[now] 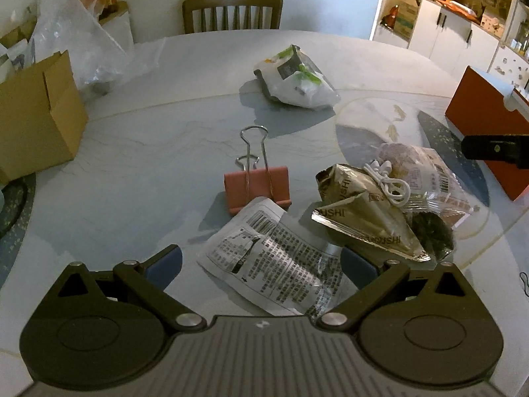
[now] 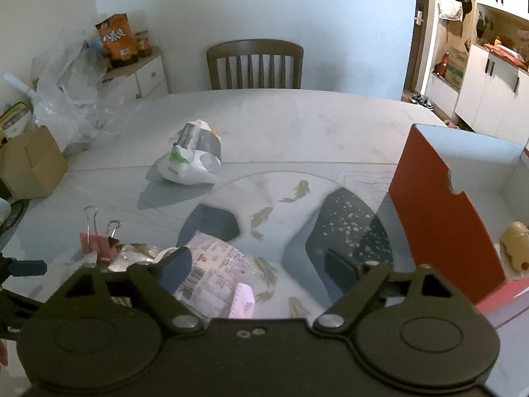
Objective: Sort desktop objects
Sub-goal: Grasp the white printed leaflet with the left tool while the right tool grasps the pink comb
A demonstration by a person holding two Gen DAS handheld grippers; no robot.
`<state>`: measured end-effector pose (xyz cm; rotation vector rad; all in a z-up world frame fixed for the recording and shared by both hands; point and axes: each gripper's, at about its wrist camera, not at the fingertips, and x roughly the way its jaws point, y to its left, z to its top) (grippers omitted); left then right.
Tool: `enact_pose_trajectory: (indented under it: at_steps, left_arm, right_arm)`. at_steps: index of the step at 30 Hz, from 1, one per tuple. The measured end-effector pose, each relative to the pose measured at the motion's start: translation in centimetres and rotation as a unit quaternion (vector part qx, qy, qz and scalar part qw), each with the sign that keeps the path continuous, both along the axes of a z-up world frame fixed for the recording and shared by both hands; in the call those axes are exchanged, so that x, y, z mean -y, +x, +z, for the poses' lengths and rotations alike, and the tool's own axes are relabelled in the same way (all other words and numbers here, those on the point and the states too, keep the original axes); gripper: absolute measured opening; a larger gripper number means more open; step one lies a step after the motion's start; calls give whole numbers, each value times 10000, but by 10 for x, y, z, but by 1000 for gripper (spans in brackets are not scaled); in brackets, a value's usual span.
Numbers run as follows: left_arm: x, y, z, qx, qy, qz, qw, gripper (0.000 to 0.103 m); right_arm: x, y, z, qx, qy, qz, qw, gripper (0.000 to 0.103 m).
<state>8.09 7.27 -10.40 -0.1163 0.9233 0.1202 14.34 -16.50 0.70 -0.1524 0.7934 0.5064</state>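
Left claw (image 1: 261, 261): jaws spread wide, nothing pinched; both pads hovered low over the table (image 1: 139, 172), pointing steeply down.
Between its jaws: a flat printed sachet (image 1: 281, 261) lay there, its far corner resting on the red binder clip (image 1: 257, 187) just ahead.
Right claw (image 2: 261, 264): jaws spread, not pressing on anything; a clear snack packet (image 2: 215, 264) sat against its left pad, with a pink item (image 2: 243, 301) close under the claw body.
Beside the left claw, to its right: a crumpled gold wrapper (image 1: 360, 218) touched the sachet's edge, a white cord (image 1: 390, 182) draped across the heap behind it.
Far ahead of both: a white plastic bag (image 1: 297, 79) stood alone, well apart from the pile.
Right of the right claw: an open red box (image 2: 439, 205) with a tan object (image 2: 515, 244) inside, probably the sorting target.
Left edge: a cardboard box (image 1: 36, 115), clear plastic sheeting (image 1: 76, 33) behind it.
Risk, sachet: it was thin and flat, so closing pads might have slid over it or skidded it away rather than lifting it.
Risk, neighbours: the clip's wire handles and the gold wrapper lay close enough to be dragged along or nudged.
Risk, packet: its slick film could have slipped or been crushed.
In the way: the box's tall red wall stood between the right claw and the compartment, so any carry would have needed clearance over it.
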Motion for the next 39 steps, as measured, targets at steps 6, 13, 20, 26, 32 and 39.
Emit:
enact_pose_trajectory:
  at_steps: [6, 13, 20, 26, 32, 39]
  left_arm:
    - [6, -1, -2, -44, -24, -77, 10000, 102]
    - [7, 5, -8, -144, -47, -14, 9999, 103]
    - [3, 10, -13, -189, -118, 94, 9997, 102]
    - [5, 12, -15, -196, -23, 100, 9998, 102]
    - [12, 11, -14, -173, 116, -23, 9998, 96]
    - [18, 7, -11, -106, 215, -158, 9996, 79]
  right_arm:
    - [12, -11, -12, -253, -76, 122, 9996, 74]
    - [13, -15, -24, -430, -185, 302, 9984, 56]
    - [6, -16, -28, -416, -226, 513, 9976, 47]
    - [5, -15, -31, -475, -216, 649, 9965, 39]
    - [4, -14, -34, -557, -200, 745, 9955, 26]
    - [5, -14, -36, -628, -228, 808, 9945, 10]
